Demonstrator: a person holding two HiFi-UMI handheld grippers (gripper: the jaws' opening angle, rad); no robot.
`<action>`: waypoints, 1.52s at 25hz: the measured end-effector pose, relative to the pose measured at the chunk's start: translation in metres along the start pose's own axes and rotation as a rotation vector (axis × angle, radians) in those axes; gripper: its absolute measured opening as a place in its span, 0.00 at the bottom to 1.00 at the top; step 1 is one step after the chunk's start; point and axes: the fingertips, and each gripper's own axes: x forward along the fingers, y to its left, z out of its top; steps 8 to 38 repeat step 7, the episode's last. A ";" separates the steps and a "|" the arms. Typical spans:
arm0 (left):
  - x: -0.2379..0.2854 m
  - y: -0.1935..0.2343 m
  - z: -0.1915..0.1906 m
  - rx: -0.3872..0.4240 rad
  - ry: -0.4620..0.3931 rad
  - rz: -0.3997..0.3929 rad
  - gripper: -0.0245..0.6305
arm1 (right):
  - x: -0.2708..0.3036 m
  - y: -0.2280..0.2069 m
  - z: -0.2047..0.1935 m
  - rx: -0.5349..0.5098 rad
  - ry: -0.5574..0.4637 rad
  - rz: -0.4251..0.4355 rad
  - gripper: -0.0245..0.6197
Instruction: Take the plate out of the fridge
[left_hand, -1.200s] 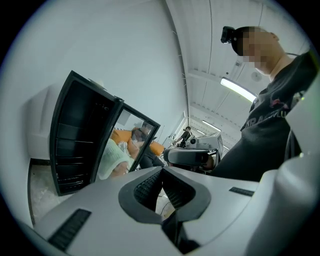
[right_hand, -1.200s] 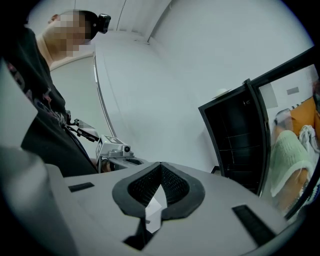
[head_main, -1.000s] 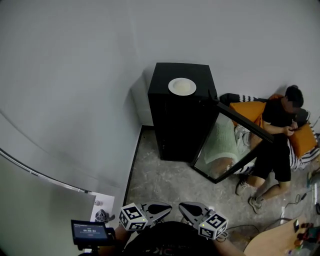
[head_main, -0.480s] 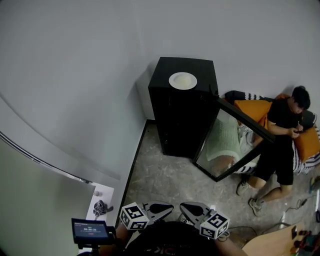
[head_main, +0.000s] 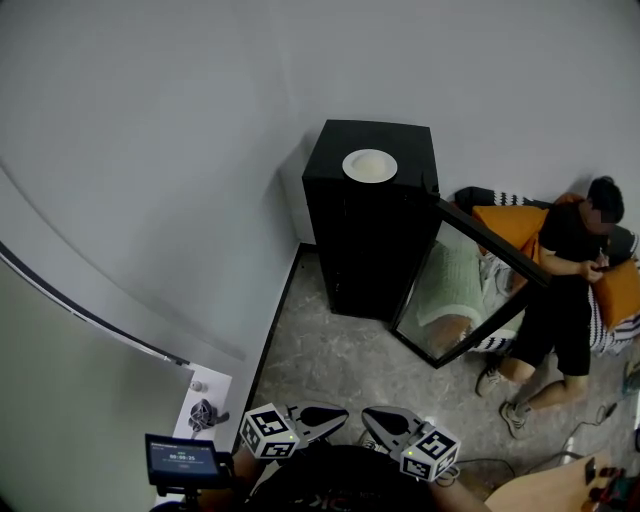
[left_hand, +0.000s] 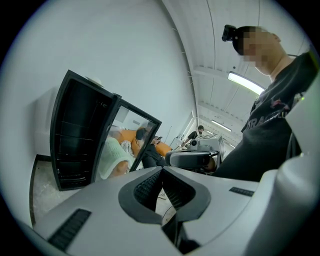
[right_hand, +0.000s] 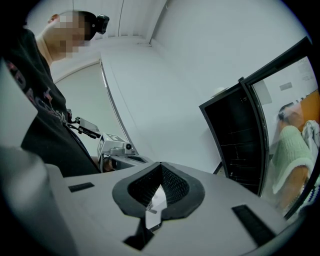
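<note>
Plate (head_main: 369, 165) sits white and round on the flat top of the black fridge (head_main: 372, 250), which stands in the corner against the pale wall (head_main: 180, 150). The fridge's glass door (head_main: 470, 290) hangs wide open to the right. Its dark shelves show in both gripper views (too dim to tell what they carry). The left gripper (left_hand: 161, 172) and the right gripper (right_hand: 161, 167) are held low and close to the holder's chest, side by side. They are well apart from the fridge, across the speckled floor (head_main: 330, 360). Each has its jaws clenched together, with nothing caught between the ribbed pads. Beyond the open door another person (head_main: 562, 290) is beside orange cushions (head_main: 505, 222), head bent over something in the hands.
</note>
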 end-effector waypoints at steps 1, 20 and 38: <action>0.000 0.000 -0.001 0.002 0.001 0.001 0.04 | 0.000 0.000 0.000 0.000 0.000 0.002 0.05; -0.002 0.001 -0.003 0.003 0.009 0.005 0.04 | 0.004 0.002 -0.002 -0.003 0.005 0.007 0.05; -0.002 0.001 -0.003 0.003 0.009 0.005 0.04 | 0.004 0.002 -0.002 -0.003 0.005 0.007 0.05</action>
